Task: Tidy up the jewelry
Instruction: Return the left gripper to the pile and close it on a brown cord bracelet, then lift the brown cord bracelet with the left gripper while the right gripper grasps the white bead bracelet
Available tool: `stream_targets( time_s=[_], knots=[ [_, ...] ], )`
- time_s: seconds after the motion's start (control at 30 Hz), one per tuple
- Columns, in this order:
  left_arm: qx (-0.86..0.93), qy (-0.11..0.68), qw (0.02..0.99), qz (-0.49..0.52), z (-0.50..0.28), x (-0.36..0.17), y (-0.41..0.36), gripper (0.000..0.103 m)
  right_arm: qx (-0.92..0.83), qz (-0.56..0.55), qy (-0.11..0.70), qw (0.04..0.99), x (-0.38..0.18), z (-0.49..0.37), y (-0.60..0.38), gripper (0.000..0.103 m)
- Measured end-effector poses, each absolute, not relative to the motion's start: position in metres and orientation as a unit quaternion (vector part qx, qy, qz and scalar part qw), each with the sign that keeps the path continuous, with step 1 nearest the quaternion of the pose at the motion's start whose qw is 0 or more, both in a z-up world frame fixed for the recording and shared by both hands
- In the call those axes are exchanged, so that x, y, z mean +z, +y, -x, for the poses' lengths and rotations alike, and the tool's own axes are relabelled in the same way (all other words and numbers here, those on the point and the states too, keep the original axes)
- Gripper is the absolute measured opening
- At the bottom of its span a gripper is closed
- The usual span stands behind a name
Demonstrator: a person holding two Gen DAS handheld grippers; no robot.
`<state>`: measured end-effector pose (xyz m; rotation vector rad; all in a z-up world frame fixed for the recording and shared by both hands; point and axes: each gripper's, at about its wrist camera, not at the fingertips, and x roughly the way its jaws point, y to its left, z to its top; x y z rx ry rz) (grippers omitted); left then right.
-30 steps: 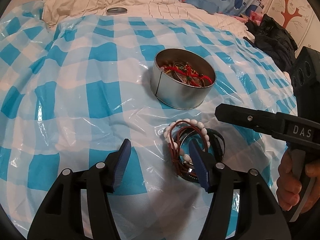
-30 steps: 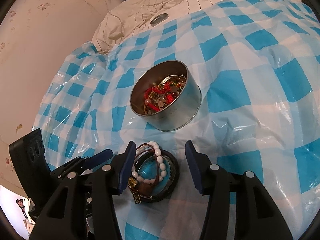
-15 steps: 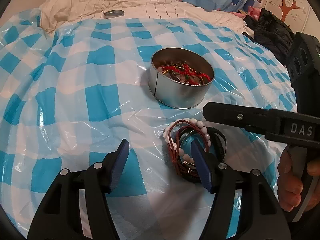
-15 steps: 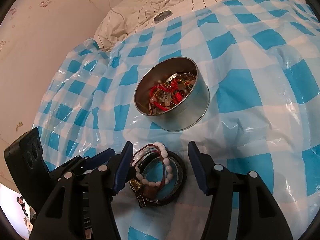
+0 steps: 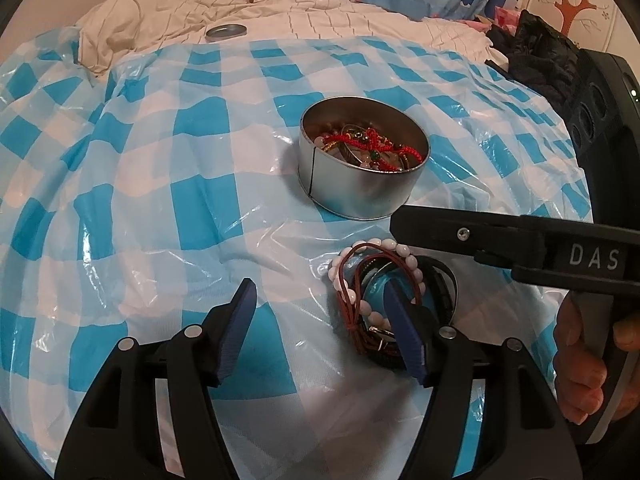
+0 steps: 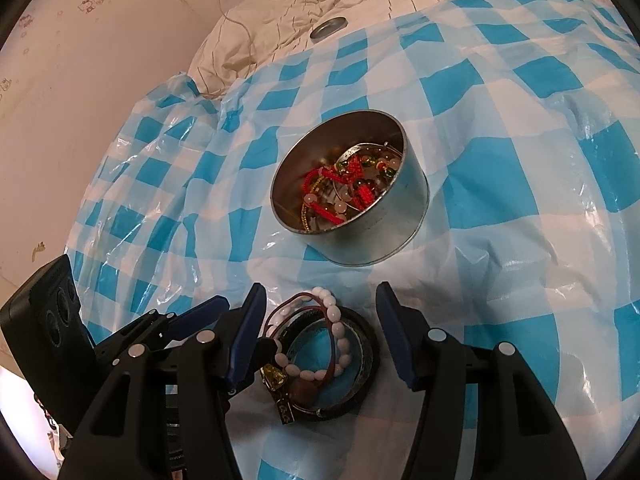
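A round metal tin [image 5: 362, 196] [image 6: 384, 236] holds red cord and bead jewelry [image 6: 344, 188] on the blue checked sheet. In front of it lies a pile of bracelets [image 5: 384, 292] [image 6: 324, 352]: white beads, brown cord, black bands. My left gripper [image 5: 320, 304] is open, its right finger over the pile's left part. My right gripper [image 6: 320, 304] is open, with its fingers on either side of the pile, just above it. The right gripper's finger [image 5: 460, 232] shows from the side in the left wrist view.
The tin's lid [image 5: 225, 32] [image 6: 329, 27] lies on the cream quilt [image 5: 168, 12] at the far side. Dark clothing [image 5: 540, 56] is heaped at the back right. A pink wall [image 6: 80, 80] runs along the left of the bed.
Both grippers have moved closer to the tin and the bracelet pile. The right gripper now brackets the pile. Nothing has been picked up.
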<state>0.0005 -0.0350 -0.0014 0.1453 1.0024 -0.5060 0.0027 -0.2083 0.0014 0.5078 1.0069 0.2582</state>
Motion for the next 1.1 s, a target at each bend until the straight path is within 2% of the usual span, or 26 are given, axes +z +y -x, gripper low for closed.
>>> stream_targets(
  time_s=[0.6, 0.63, 0.73, 0.87, 1.1],
  knots=[
    [-0.261, 0.479, 0.834, -0.083, 0.0, -0.011, -0.05, 0.063, 0.123, -0.234, 0.481, 0.836, 0.003, -0.009, -0.208, 0.056],
    [-0.266, 0.479, 0.832, -0.084, 0.001, -0.012, -0.051, 0.06, 0.123, -0.234, 0.481, 0.836, 0.003, -0.009, -0.208, 0.056],
    [-0.276, 0.48, 0.827, -0.095, 0.004, -0.012, -0.056, 0.017, 0.123, -0.232, 0.482, 0.836, 0.001, -0.009, -0.209, 0.056],
    [-0.279, 0.469, 0.832, -0.096, 0.006, -0.005, -0.055, 0.003, 0.122, -0.23, 0.482, 0.836, 0.001, -0.01, -0.21, 0.056],
    [-0.294, 0.46, 0.836, -0.049, -0.001, 0.015, -0.035, 0.003, 0.113, -0.221, 0.489, 0.836, -0.003, -0.01, -0.211, 0.056]
  ],
)
